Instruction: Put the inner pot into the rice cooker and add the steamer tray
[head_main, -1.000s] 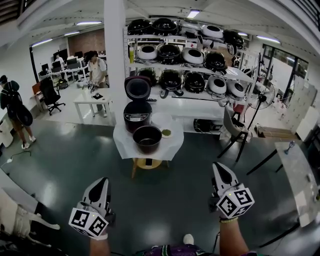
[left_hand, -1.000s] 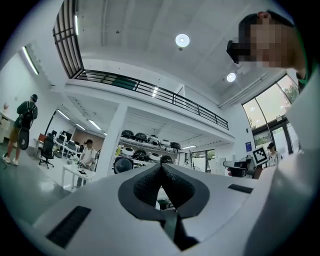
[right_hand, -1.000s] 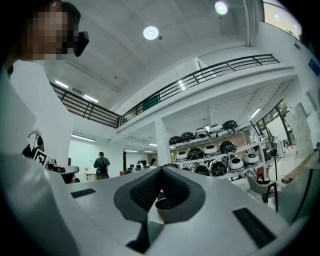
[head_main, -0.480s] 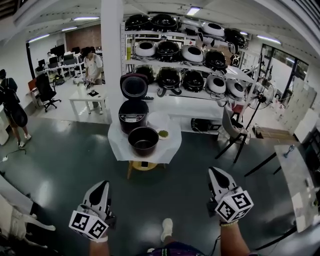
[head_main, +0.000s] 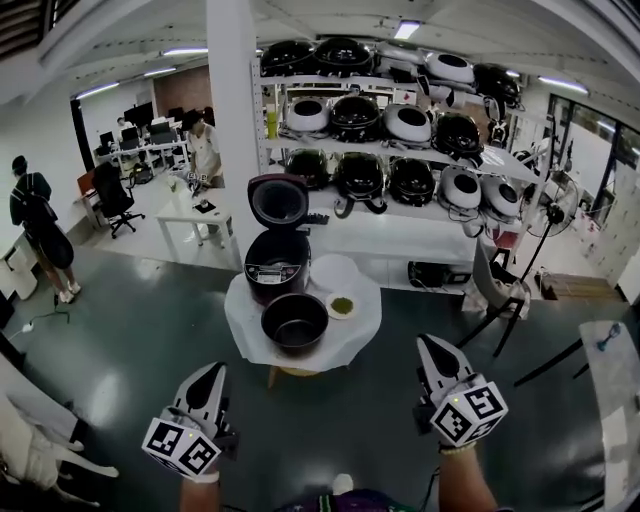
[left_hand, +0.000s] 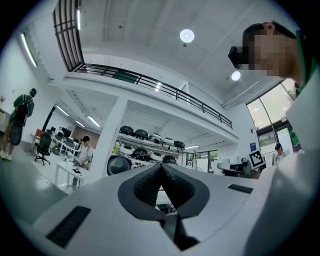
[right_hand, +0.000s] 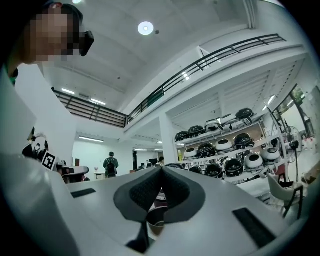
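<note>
Left tongs (head_main: 212, 372): pressed together, empty, at 7 o'clock in the head view.
Right tongs (head_main: 432, 345): likewise closed on nothing, at 5 o'clock.
Why: probably carried idle, since the work lies well apart ahead.
Inner pot (head_main: 295, 322): on the white-draped surface (head_main: 243, 322), at 12 o'clock from the tongs.
Rice cooker (head_main: 276, 265): just behind the pot, lid raised to receive it.
Steamer tray (head_main: 335, 271): apparently the white round piece at the pot's 1 o'clock.

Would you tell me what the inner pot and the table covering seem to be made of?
The inner pot looks like dark-coated metal, given its thin rim and faint sheen. The table covering seems white paper or cloth, draping over the edges.
</note>
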